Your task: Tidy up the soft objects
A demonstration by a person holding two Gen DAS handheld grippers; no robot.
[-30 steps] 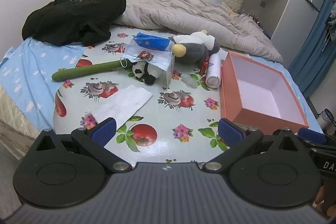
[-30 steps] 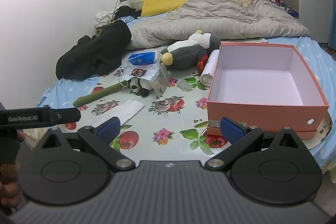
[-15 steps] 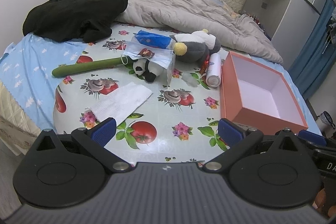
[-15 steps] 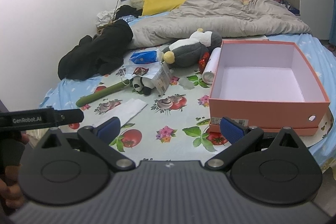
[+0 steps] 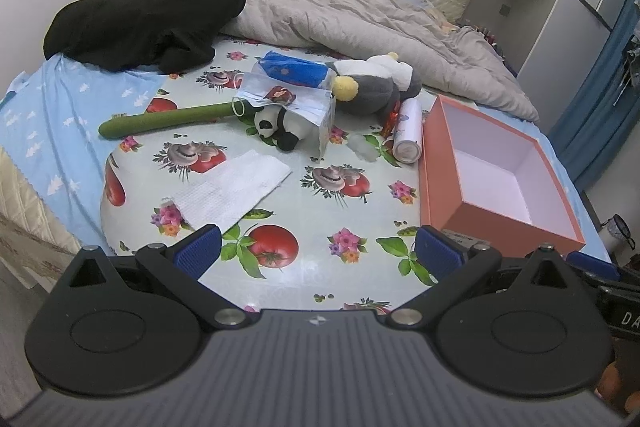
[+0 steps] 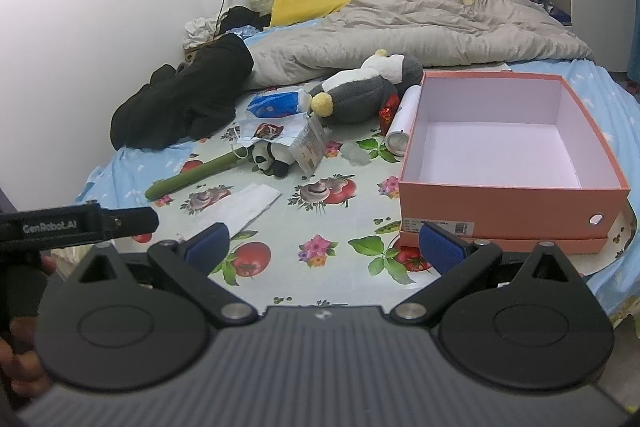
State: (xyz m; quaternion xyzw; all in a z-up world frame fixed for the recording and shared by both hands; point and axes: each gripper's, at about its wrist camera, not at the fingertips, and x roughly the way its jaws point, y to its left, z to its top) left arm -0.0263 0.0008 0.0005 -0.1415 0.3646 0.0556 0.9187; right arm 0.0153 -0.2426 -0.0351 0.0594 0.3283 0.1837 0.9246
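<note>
1. Bedroom scene: a fruit-print cloth (image 5: 320, 195) covers the bed's near end, with an empty orange box (image 5: 440, 163) on it.
2. Left of the box lies the panda plush (image 5: 276, 125), with the penguin plush (image 5: 372, 87) behind it.
3. Both plushes lie well ahead of the left gripper (image 5: 318, 253) and right gripper (image 6: 324, 241), each spread wide and empty.
4. The left gripper looks the nearer to the panda.

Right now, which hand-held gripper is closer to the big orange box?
Right. The right hand-held gripper has a fingertip just before the orange cardboard box's front wall; the left hand-held gripper sits further left, over the flowered tablecloth.
</note>
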